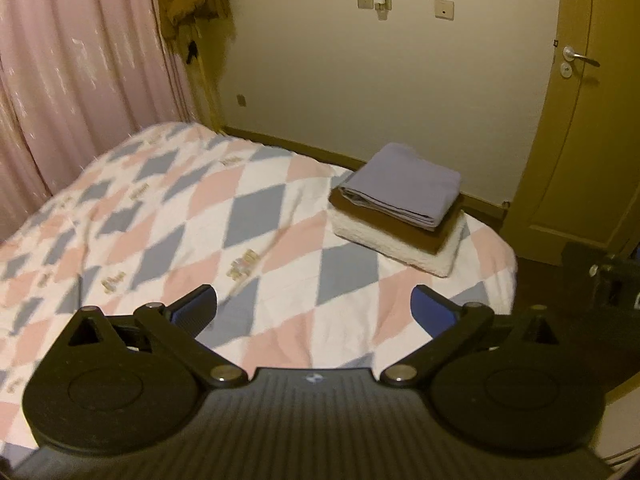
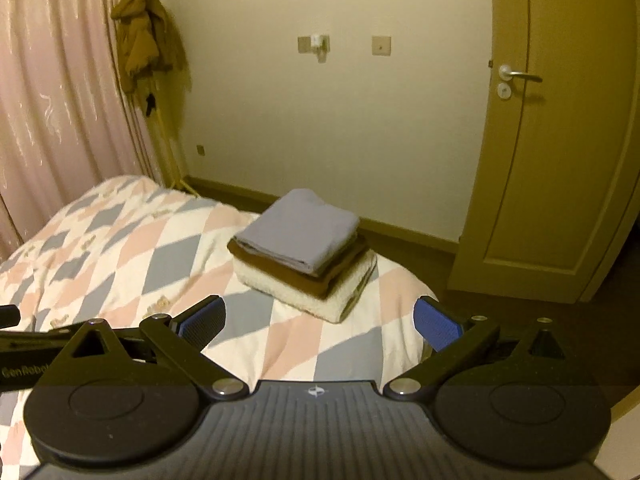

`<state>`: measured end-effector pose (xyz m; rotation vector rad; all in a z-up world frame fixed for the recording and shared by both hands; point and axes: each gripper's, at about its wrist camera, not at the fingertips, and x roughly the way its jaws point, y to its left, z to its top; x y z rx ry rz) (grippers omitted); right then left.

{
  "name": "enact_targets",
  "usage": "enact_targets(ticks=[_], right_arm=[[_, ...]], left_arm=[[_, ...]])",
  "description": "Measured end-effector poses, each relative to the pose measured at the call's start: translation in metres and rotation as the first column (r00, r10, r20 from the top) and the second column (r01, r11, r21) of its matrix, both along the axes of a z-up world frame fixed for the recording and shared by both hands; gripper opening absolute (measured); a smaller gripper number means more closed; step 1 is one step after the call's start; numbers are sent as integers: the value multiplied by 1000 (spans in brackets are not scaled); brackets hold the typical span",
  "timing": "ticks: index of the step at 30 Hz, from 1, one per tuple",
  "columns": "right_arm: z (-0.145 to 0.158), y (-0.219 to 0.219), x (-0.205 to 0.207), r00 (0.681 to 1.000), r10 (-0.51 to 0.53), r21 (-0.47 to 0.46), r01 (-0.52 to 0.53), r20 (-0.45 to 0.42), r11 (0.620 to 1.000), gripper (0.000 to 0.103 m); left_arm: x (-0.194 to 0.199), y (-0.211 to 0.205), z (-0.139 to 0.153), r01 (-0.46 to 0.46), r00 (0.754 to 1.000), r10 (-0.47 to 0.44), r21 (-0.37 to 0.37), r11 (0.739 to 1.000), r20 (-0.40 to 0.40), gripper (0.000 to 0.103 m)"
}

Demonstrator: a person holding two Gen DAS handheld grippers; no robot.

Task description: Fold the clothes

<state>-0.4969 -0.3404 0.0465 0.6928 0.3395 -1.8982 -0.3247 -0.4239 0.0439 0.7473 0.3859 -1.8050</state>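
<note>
Both grippers, left (image 1: 314, 310) and right (image 2: 319, 322), hang released over the bed (image 1: 280, 280); the stack (image 2: 304, 252) at its far corner looks finished, so leave it undisturbed.

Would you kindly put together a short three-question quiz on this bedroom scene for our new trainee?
1. True or false: the left gripper and the right gripper are both open and hold nothing.
2. Multiple choice: the top item of the folded stack on the bed is A) brown, B) grey-blue, C) white.
3. Short answer: what hangs in the corner beside the curtain?

Key
1. True; each gripper's jaws stand wide apart over the bed.
2. B; the grey-blue piece lies on a brown one, over a white fleecy one.
3. A tan jacket.
</note>
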Motion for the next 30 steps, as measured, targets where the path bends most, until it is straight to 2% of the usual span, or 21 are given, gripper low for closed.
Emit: enact_targets(ticks=[2,8,18,25,30], right_arm=[[0,2,0,1000,-17,0,17,13,1000,103],[3,5,-6,995,-66,5,66,77,998,103],[-7,2,-8,983,-96,85,84,158,993,103],[-16,-3,-1,991,-66,139,49,120,989,103],[-26,-5,2,993,-70,183,52,98,982,103]], left_arm=[[1,4,1,2,1000,-2,-11,1000,6,102],[4,5,2,9,1000,-8,29,1000,-26,102],[4,3,-13,32,999,-30,106,994,-23,102],[2,4,-24,61,998,-56,146,987,-38,102],[-3,0,-33,61,998,-59,171,983,-21,102]])
